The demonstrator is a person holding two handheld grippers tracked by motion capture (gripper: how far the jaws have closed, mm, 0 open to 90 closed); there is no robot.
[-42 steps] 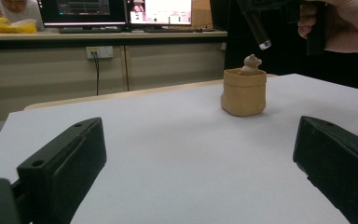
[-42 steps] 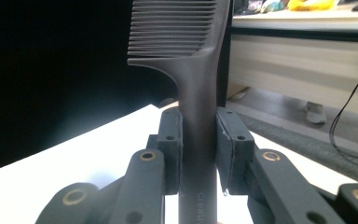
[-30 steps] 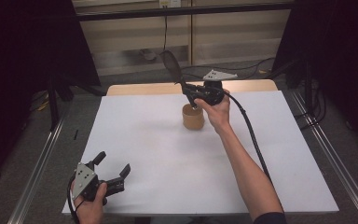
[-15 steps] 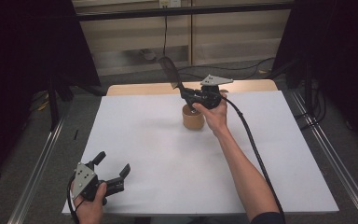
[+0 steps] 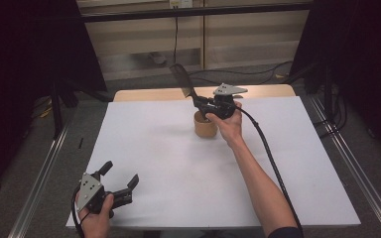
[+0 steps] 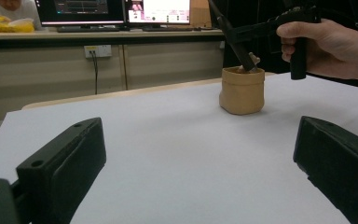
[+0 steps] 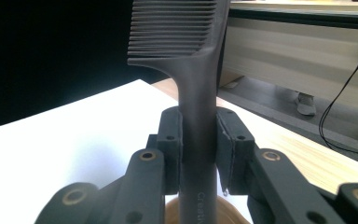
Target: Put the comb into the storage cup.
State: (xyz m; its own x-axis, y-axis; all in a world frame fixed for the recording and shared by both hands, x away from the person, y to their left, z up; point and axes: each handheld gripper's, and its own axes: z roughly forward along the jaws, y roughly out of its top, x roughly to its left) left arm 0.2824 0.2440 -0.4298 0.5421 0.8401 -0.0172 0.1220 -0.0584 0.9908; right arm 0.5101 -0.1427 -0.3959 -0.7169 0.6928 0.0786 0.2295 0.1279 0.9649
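Note:
A black comb [image 5: 181, 79] [image 7: 198, 93] is gripped by its handle in my right gripper [image 5: 197, 101] [image 7: 199, 149], which is shut on it, teeth up and leaning to the left. Directly beneath stands a tan round cup [image 5: 205, 125] [image 6: 242, 90] at the far middle of the white table sheet [image 5: 178, 163]. In the left gripper view the comb [image 6: 235, 39] reaches down into the cup's mouth. Near the front left corner my left gripper [image 5: 120, 173] [image 6: 198, 154] rests low over the sheet, open, with nothing between its jaws, pointing toward the cup.
A strip of bare wooden tabletop [image 5: 154, 94] shows behind the sheet. Metal rails [image 5: 39, 183] run along the floor on both sides. The right gripper's cable [image 5: 270, 158] trails along the forearm. Monitors [image 6: 121, 10] stand on a counter beyond the table.
The right gripper and comb have shifted slightly, with the comb's toothed end a little lower. The left gripper has not moved.

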